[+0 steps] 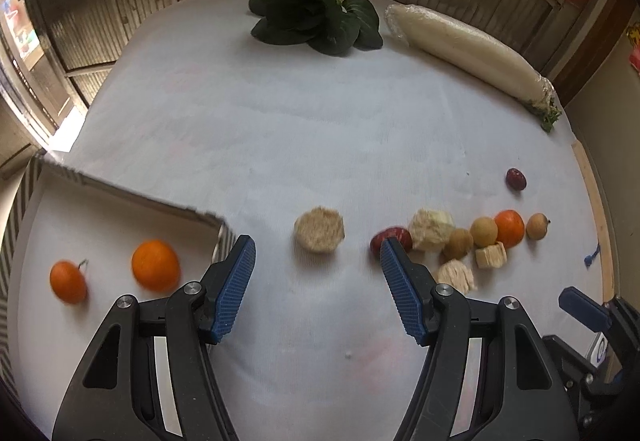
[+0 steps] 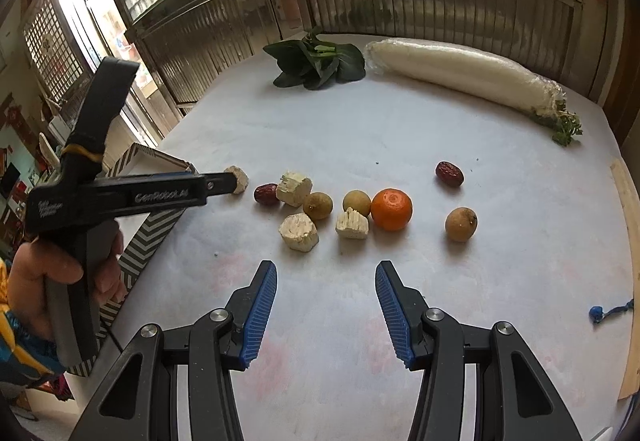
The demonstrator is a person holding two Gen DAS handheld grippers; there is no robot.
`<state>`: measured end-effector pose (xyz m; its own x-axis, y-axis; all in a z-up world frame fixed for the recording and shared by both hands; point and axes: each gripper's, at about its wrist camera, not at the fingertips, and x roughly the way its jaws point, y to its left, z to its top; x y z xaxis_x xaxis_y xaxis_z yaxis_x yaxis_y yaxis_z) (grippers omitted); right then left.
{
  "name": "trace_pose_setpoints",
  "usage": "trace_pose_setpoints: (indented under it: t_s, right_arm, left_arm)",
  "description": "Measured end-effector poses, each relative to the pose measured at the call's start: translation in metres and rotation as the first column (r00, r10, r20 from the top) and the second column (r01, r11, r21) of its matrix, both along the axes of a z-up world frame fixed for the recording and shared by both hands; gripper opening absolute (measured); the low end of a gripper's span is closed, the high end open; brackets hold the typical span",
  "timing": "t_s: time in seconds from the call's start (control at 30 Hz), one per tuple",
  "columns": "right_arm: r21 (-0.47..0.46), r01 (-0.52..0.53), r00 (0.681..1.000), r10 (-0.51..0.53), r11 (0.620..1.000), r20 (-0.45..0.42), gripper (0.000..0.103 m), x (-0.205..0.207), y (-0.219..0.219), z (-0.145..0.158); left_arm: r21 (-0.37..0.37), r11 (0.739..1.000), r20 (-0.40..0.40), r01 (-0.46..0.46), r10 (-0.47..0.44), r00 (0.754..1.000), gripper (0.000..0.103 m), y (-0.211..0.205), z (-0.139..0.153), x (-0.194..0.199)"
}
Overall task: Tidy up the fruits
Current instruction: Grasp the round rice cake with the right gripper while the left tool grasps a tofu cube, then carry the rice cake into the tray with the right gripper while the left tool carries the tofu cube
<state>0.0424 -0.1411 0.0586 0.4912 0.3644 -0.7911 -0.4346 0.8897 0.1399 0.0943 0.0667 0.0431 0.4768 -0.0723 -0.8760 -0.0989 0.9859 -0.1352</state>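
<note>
White cloth covers the round table [image 1: 320, 113], with slatted wooden walls behind it. Over this cloth the left gripper [image 1: 316, 253] hangs with its blue ribbed pads apart and nothing between them; the right gripper [image 2: 326, 277] waits the same way, jaws parted and empty, low over bare cloth.

Just ahead of the left tongs, lined up with the gap, sits a pale tan, fibrous round chunk [image 1: 319, 229]. A dark red wrinkled date [image 1: 391, 239] lies touching or just behind the right-hand pad tip. To the right spreads the loose cluster: cream cut chunks, brown round longans [image 1: 483, 231], and a small orange mandarin [image 1: 509, 228]. A second date [image 1: 515, 179] lies apart, further back.

To the left is the white shallow box with a striped rim [image 1: 132, 193], already holding two orange mandarins [image 1: 155, 265].

Judging by this, the left hand is nearer the date and the chunk; the remaining mandarin sits closer to the right gripper, ahead and slightly right of its gap. Being round, it offers no preferred axis for closing
</note>
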Motion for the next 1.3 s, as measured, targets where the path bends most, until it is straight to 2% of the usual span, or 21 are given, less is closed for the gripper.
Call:
trace_pose_setpoints:
  t_s: [0.23,0.33,0.37,0.43,0.67,0.77,0.97,1.03,1.1,1.3]
  right_arm:
    - [0.009,-0.003,1.000,0.003,1.000,-0.011,0.050,0.008,0.002,-0.005]
    - [0.013,-0.016,1.000,0.016,1.000,-0.009,0.050,0.012,0.006,-0.007]
    - [0.014,-0.019,1.000,0.019,1.000,-0.010,0.050,0.014,0.008,-0.008]
    - [0.016,-0.026,1.000,0.026,1.000,-0.016,0.050,0.018,0.013,-0.011]
    - [0.019,-0.046,0.998,0.046,0.999,-0.042,0.050,0.030,0.026,-0.026]
    - [0.031,-0.045,0.997,0.047,0.999,-0.054,0.050,0.037,0.030,-0.031]
    - [-0.005,-0.093,0.995,0.093,0.996,-0.034,0.049,0.046,0.050,-0.037]
    - [-0.042,-0.116,0.992,0.114,0.992,-0.045,0.044,0.048,0.057,-0.044]
    - [-0.082,-0.123,0.991,0.119,0.989,-0.057,0.029,0.048,0.063,-0.053]
    - [-0.062,-0.107,0.994,0.105,0.992,-0.032,0.029,0.034,0.048,-0.038]
  left_arm:
    - [0.025,0.998,-0.035,0.059,-0.058,0.998,0.064,-0.005,-0.014,0.016]
    - [0.021,0.997,-0.030,0.077,-0.076,0.997,0.050,-0.005,-0.016,0.017]
    - [0.016,0.997,-0.031,0.081,-0.080,0.996,0.039,-0.004,-0.016,0.018]
    - [0.005,0.996,-0.049,0.084,-0.084,0.995,0.030,-0.002,-0.020,0.020]
    - [-0.009,0.996,-0.043,0.087,-0.088,0.995,0.030,-0.002,-0.020,0.016]
    - [-0.014,0.997,-0.044,0.070,-0.070,0.997,0.030,0.000,-0.019,0.012]
    - [-0.051,0.998,-0.034,0.025,-0.027,0.999,0.030,0.003,-0.013,0.002]
    - [-0.060,0.998,-0.030,0.015,-0.017,0.999,0.030,0.003,-0.010,-0.003]
    - [-0.060,0.998,-0.025,0.008,-0.010,1.000,0.030,0.002,-0.007,-0.007]
    - [-0.092,0.996,-0.011,-0.012,0.011,1.000,0.030,0.005,0.004,-0.028]
